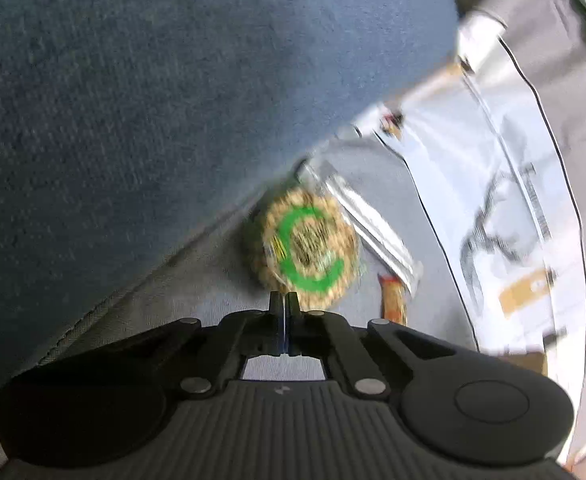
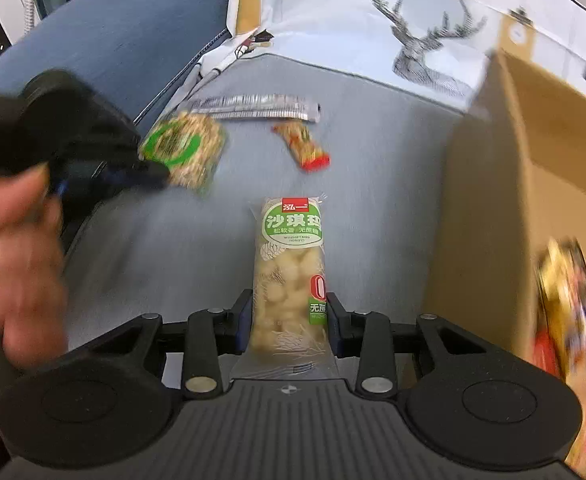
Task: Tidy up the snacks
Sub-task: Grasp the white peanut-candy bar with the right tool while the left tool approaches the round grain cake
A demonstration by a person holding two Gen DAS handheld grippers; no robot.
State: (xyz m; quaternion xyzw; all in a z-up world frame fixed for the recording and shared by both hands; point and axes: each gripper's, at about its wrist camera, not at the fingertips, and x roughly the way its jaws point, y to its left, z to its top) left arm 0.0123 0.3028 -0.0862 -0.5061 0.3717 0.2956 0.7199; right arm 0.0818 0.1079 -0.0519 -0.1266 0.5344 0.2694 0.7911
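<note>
A round rice-cracker pack (image 1: 309, 248) with a green ring lies on the grey seat (image 1: 221, 280) against a blue cushion. My left gripper (image 1: 284, 300) is shut, its tips pinching the pack's near edge. The right wrist view shows the same pack (image 2: 185, 148) with the left gripper (image 2: 153, 170) at its corner, held by a person's hand (image 2: 21, 260). My right gripper (image 2: 289, 308) is shut on a long clear sachima bar pack (image 2: 289, 272) with a green label. Its pads press both sides, and the bar points away from the camera.
A silver strip packet (image 2: 253, 108) and a small orange-red packet (image 2: 303, 146) lie further back on the seat. An open cardboard box (image 2: 513, 200) stands at the right with colourful snack packs (image 2: 573, 320) inside. A blue cushion (image 2: 125, 36) and a deer-print pillow (image 2: 425, 40) border the seat.
</note>
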